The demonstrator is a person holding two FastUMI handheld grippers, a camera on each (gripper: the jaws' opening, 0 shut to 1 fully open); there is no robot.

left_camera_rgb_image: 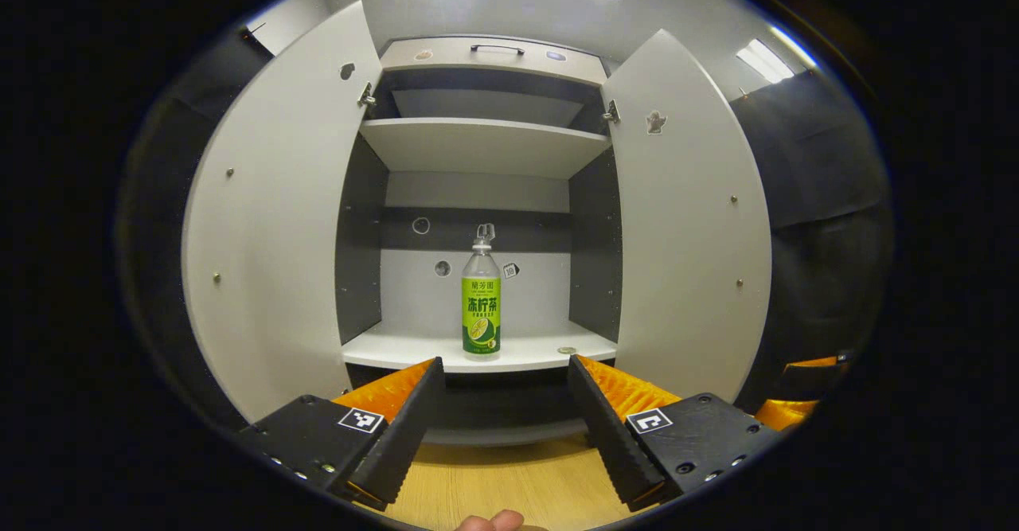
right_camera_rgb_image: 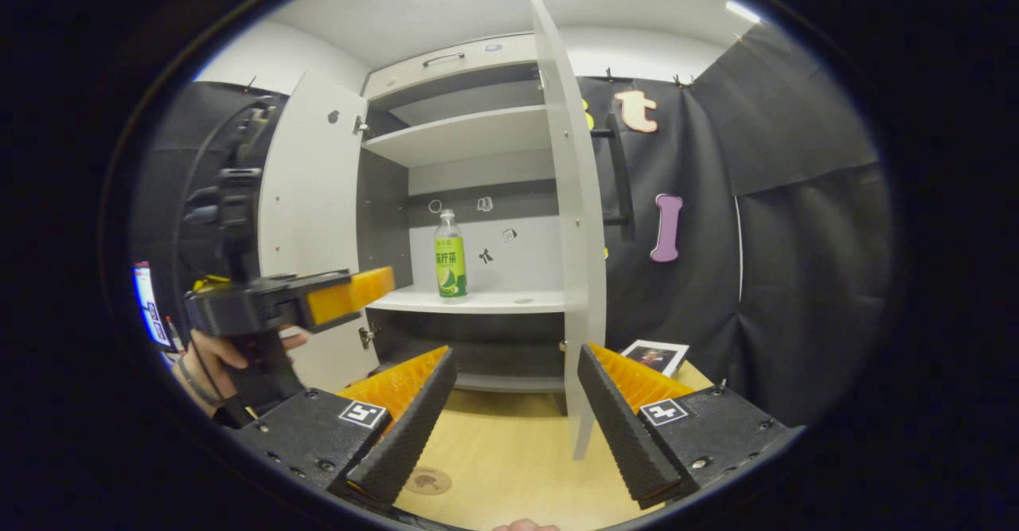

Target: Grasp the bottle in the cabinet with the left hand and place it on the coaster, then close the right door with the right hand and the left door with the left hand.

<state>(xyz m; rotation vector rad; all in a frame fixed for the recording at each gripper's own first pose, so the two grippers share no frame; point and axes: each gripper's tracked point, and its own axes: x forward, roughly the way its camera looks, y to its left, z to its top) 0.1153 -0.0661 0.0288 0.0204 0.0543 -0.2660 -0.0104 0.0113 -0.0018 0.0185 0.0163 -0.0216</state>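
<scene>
Both grippers wide, empty | bottle (left_camera_rgb_image: 481, 300) upright on shelf, ahead of left gripper (left_camera_rgb_image: 503, 372), apart

We count one bottle (left_camera_rgb_image: 481, 300) in one cabinet (left_camera_rgb_image: 486, 348), two open doors, left (left_camera_rgb_image: 271, 220) and right (left_camera_rgb_image: 689, 220), one coaster (right_camera_rgb_image: 427, 481), two grippers (left_camera_rgb_image: 503, 427) (right_camera_rgb_image: 514, 427).

The left gripper (left_camera_rgb_image: 504, 372), fingers spread apart, faces the open cabinet (left_camera_rgb_image: 486, 145). A green-labelled bottle (left_camera_rgb_image: 481, 302) stands upright on the lower shelf (left_camera_rgb_image: 541, 350), between both open doors.
</scene>
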